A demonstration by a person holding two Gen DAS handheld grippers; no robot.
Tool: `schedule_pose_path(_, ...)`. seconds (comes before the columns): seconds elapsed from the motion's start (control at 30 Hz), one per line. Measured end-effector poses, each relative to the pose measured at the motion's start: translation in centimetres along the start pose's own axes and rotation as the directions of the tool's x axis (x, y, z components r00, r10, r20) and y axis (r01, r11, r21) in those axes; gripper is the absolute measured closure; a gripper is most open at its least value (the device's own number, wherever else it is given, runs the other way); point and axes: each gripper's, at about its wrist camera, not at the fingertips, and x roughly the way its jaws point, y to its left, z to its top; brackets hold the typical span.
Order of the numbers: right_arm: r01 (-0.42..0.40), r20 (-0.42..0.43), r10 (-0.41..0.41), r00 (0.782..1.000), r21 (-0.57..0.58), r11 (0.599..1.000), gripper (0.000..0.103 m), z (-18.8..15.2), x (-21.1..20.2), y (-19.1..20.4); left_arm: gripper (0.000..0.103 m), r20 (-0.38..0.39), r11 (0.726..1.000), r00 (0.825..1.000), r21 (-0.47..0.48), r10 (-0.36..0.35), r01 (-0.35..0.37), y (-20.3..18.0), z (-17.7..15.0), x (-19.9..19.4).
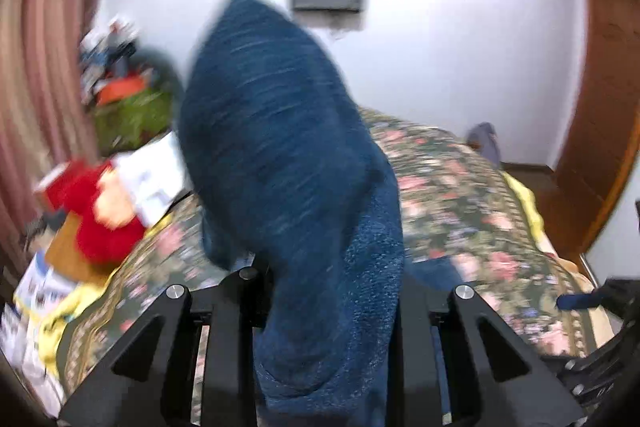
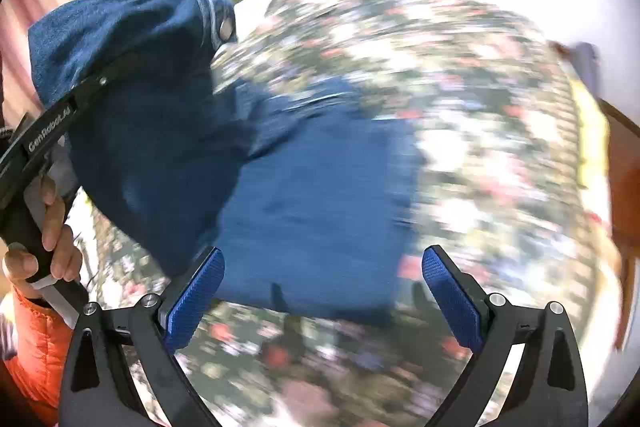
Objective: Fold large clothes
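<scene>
Left tool (image 1: 328, 307) pinching blue garment (image 1: 276, 131), blocking floral bedspread (image 1: 460, 187); right tool (image 2: 323, 291) spread, holding nothing.

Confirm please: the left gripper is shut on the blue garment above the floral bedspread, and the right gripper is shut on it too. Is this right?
Not quite. The right wrist view shows the right gripper open and holding nothing. The left gripper is indeed shut on the blue garment above the floral bedspread.
</scene>
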Motion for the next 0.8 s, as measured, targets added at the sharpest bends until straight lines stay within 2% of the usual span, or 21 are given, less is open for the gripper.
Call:
schedule_pose_path(0.1, 0.077, 0.038, -0.079, 0.996, 0.048, 0.996, 0.004, -1.5, -3.1, -3.7, 0.079, -0.008, 0.991, 0.997, 0.106, -0.081, 0.081, -5.2, -0.2, 0.4)
schedule_pose_path(0.17, 0.099, 0.046, -0.102, 0.994, 0.081, 0.992, 0.004, -2.5, -4.5, -5.3, 0.079, -0.068, 0.97, 0.989, 0.195, -0.132, 0.143, -8.6, -1.7, 1.4)
schedule_pose_path(0.23, 0.111, 0.054, -0.118, 0.992, 0.123, 0.986, 0.004, -3.7, -6.0, -7.4, 0.079, -0.162, 0.948, 0.974, 0.25, -0.161, 0.198, -10.9, -3.6, 2.7)
schedule_pose_path(0.3, 0.119, 0.057, -0.129, 0.99, 0.155, 0.981, 0.004, -4.7, -6.7, -8.4, 0.077, -0.271, 0.925, 0.945, 0.277, -0.186, 0.261, -12.2, -6.3, 4.1)
schedule_pose_path(0.33, 0.12, 0.058, -0.131, 0.99, 0.17, 0.978, 0.004, -5.1, -7.1, -9.0, 0.076, -0.299, 0.917, 0.934, 0.284, -0.194, 0.281, -12.5, -7.2, 4.3)
schedule_pose_path(0.4, 0.116, 0.057, -0.13, 0.99, 0.191, 0.975, 0.004, -5.9, -7.5, -9.5, 0.075, -0.324, 0.903, 0.925, 0.305, -0.199, 0.301, -12.8, -8.4, 4.0)
schedule_pose_path(0.47, 0.11, 0.057, -0.125, 0.991, 0.206, 0.972, 0.004, -6.4, -7.7, -9.8, 0.068, -0.34, 0.898, 0.917, 0.305, -0.207, 0.316, -12.7, -8.8, 3.6)
schedule_pose_path(0.6, 0.097, 0.062, -0.113, 0.992, 0.215, 0.972, 0.004, -6.6, -7.7, -9.9, 0.065, -0.373, 0.903, 0.906, 0.289, -0.2, 0.319, -12.1, -8.4, 3.2)
schedule_pose_path(0.63, 0.09, 0.065, -0.107, 0.992, 0.217, 0.972, 0.004, -6.6, -7.9, -9.7, 0.061, -0.383, 0.905, 0.901, 0.278, -0.204, 0.323, -11.7, -8.3, 3.0)
schedule_pose_path(0.67, 0.084, 0.069, -0.101, 0.992, 0.215, 0.973, 0.004, -6.5, -8.0, -9.5, 0.051, -0.395, 0.905, 0.893, 0.262, -0.216, 0.335, -11.6, -8.1, 2.8)
schedule_pose_path(0.73, 0.068, 0.084, -0.087, 0.993, 0.202, 0.977, 0.004, -6.3, -8.4, -8.9, 0.034, -0.423, 0.896, 0.86, 0.203, -0.284, 0.396, -10.7, -8.1, 1.6)
schedule_pose_path(0.8, 0.059, 0.097, -0.078, 0.992, 0.186, 0.981, 0.004, -6.0, -8.7, -8.2, 0.032, -0.417, 0.887, 0.846, 0.166, -0.334, 0.431, -9.9, -7.8, 0.1)
